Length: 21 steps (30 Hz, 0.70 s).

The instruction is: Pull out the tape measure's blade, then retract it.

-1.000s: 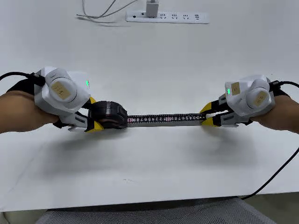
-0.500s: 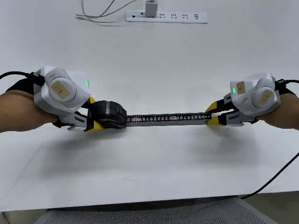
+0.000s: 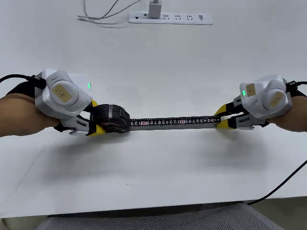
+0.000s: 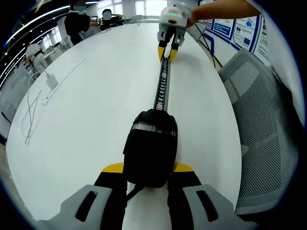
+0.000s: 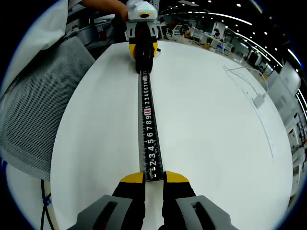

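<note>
In the head view we see the left gripper at 9 o'clock, its jaws clenched around the black tape measure case, which sits low on the white tabletop. From the case the blade runs straight toward 3 o'clock, numbers facing up, to the right gripper, whose yellow-tipped jaws are pinched on the blade's end. The blade stretches level between the two; we cannot tell whether it touches the tabletop. In the right gripper view the blade's first numerals sit right at the jaws at 6 o'clock, and the case is at 12 o'clock. At 12 o'clock in the head view, well apart from both grippers, a white power strip lies with a charger plugged in and thin cables trailing toward 11 o'clock.
</note>
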Each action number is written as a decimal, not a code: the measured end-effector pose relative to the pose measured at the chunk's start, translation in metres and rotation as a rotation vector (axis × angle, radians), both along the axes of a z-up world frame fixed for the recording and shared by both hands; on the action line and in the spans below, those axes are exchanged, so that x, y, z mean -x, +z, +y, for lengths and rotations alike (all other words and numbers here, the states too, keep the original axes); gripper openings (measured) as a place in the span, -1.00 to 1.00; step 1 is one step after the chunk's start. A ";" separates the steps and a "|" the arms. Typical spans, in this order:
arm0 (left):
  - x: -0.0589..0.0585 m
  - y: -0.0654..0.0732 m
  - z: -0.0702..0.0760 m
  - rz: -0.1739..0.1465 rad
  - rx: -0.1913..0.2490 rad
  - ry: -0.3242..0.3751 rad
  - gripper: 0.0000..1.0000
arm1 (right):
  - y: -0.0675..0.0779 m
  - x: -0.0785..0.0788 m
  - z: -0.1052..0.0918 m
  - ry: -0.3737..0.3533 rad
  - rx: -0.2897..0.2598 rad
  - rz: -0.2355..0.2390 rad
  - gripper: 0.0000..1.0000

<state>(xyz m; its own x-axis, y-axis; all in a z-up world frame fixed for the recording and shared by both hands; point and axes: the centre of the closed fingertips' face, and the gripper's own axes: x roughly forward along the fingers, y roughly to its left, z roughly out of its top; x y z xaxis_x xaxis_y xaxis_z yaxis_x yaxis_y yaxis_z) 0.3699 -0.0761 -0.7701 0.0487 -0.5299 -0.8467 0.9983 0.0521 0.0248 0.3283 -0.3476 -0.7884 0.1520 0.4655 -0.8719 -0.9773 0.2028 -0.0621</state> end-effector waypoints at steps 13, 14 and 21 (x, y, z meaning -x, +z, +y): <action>0.000 0.000 0.000 -0.001 0.000 0.000 -0.46 | 0.000 0.002 -0.010 -0.006 0.014 0.006 -0.83; 0.000 0.000 0.000 -0.002 0.000 0.000 -0.46 | 0.000 0.002 -0.010 -0.007 0.015 0.006 -0.83; 0.000 0.000 -0.001 -0.010 -0.002 -0.002 -0.46 | 0.000 0.002 -0.010 0.008 0.031 0.001 -0.82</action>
<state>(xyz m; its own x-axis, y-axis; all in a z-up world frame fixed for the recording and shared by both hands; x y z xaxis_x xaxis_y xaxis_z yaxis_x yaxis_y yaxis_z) 0.3704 -0.0767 -0.7706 0.0557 -0.5285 -0.8471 0.9982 0.0496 0.0347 0.3266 -0.3580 -0.7882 0.1471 0.4398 -0.8860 -0.9790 0.1925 -0.0669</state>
